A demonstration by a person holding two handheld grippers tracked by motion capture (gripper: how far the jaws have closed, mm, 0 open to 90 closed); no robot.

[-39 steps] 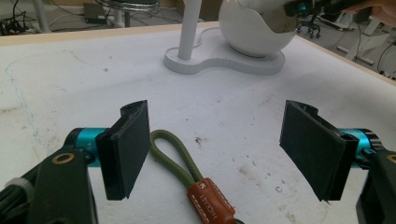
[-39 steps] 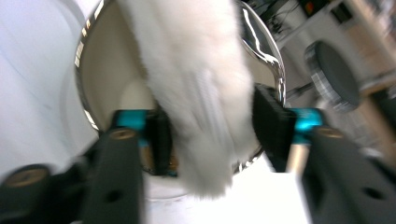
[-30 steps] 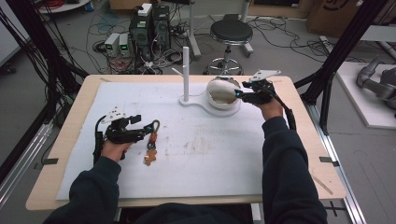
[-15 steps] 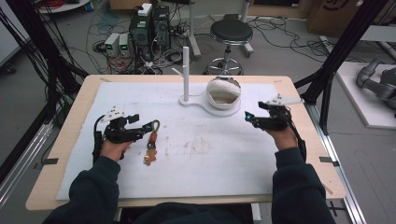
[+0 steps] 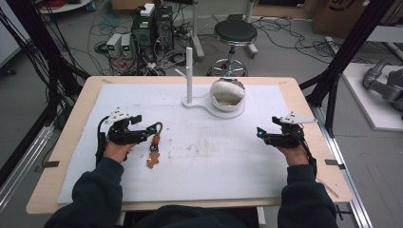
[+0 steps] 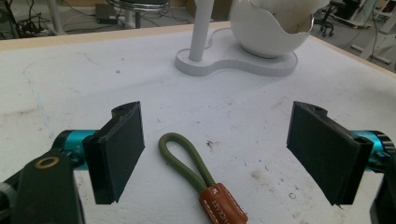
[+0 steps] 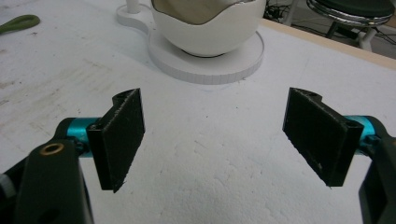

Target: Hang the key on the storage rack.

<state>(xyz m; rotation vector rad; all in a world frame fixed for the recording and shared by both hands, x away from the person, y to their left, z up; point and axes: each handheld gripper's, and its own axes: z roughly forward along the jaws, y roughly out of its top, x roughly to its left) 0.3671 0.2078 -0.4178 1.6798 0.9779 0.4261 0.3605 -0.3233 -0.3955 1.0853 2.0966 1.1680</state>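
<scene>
My left claw point(image 5: 151, 134) sits at about nine o'clock on the counter point(image 5: 294, 90), spread wide with nothing between its pads. In the left gripper view the keychain strap point(image 6: 198, 179) lies flat on the white mat point(image 5: 214, 156), its olive cord loop right in the gap between the jaws and touching neither, while the brown leather tab runs toward six o'clock. From the high view I see the strap trailing from the claw tip down toward the near edge; something small hangs at its far end, perhaps a charm, though it is too blurred for me to tell.

My right claw point(image 5: 260, 133) rests at about three o'clock, well apart from the strap, and it too is wide open and empty, with bare mat between its pads in the right gripper view.

At twelve o'clock stands the white stand point(image 5: 209, 105), its thin post point(image 5: 189, 73) upright beside the egg-shaped bowl point(image 5: 228, 93), which sits on the round part of the base. The bowl lies ahead of my right claw, near but not touching it.
</scene>
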